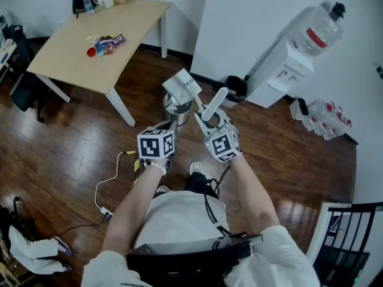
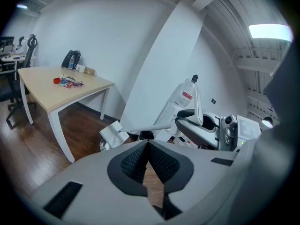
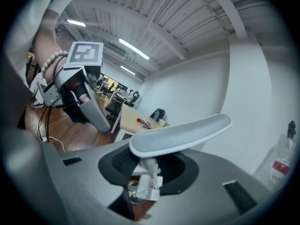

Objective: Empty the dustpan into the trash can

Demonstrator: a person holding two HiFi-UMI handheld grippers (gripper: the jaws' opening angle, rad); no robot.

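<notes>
A white dustpan point(image 1: 182, 86) hangs tilted over a small silver trash can point(image 1: 178, 109) on the wooden floor. Its long grey-white handle point(image 1: 216, 102) runs back into my right gripper point(image 1: 209, 118), which is shut on it. In the right gripper view the handle point(image 3: 180, 135) lies across the jaws, with the pan point(image 3: 146, 187) seen below between them. My left gripper point(image 1: 170, 125) hovers just left of the can with its jaws shut and nothing in them. In the left gripper view the left gripper point(image 2: 147, 146) faces the dustpan point(image 2: 111, 134).
A light wooden table point(image 1: 72, 52) with small items stands at the far left. A white water dispenser point(image 1: 281, 70) with a bottle stands against the wall at right, spare bottles point(image 1: 323, 118) beside it. A white cable point(image 1: 111, 187) trails on the floor. A black chair point(image 1: 350, 238) is at lower right.
</notes>
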